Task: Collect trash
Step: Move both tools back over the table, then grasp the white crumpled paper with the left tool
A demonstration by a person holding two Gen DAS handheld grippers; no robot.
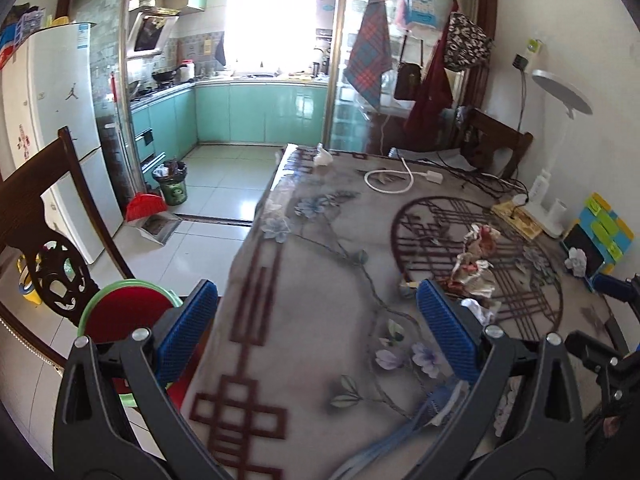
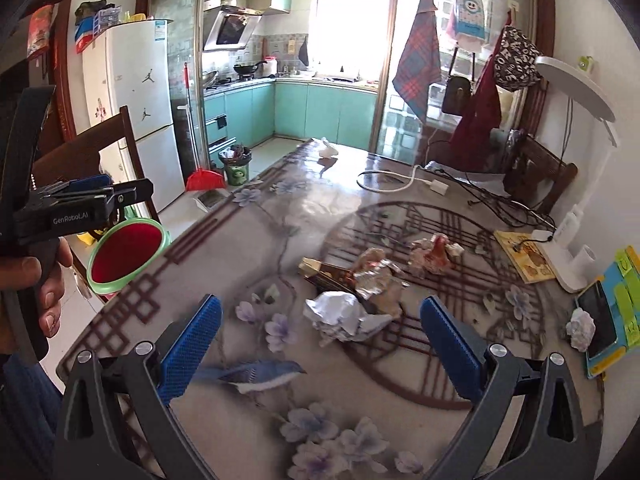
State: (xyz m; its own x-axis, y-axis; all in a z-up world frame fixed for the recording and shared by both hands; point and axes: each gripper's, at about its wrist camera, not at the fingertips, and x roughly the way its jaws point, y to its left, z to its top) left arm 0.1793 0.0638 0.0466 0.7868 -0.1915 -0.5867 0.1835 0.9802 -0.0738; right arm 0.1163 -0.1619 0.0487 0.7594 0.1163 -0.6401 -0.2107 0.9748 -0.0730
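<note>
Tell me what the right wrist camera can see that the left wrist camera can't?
Only the right wrist view shows the blue bird printed on the tablecloth, the person's hand, and the white paper ball in full. Only the left wrist view shows the yellow thing on the floor behind the chair. Both show the table, the wrapper pile, the green bin, the lamp and both open grippers: right, left.

A white desk lamp [image 2: 576, 80] stands at the bench's [image 2: 248, 264] wall side, beside a yellow book [image 2: 524, 258] and a phone [image 2: 598, 320]. A white cable [image 2: 394, 184] loops across the far end. Off the bench stand a white fridge [image 2: 136, 92], a red broom [image 2: 204, 180] and wooden chairs [image 1: 40, 208].
</note>
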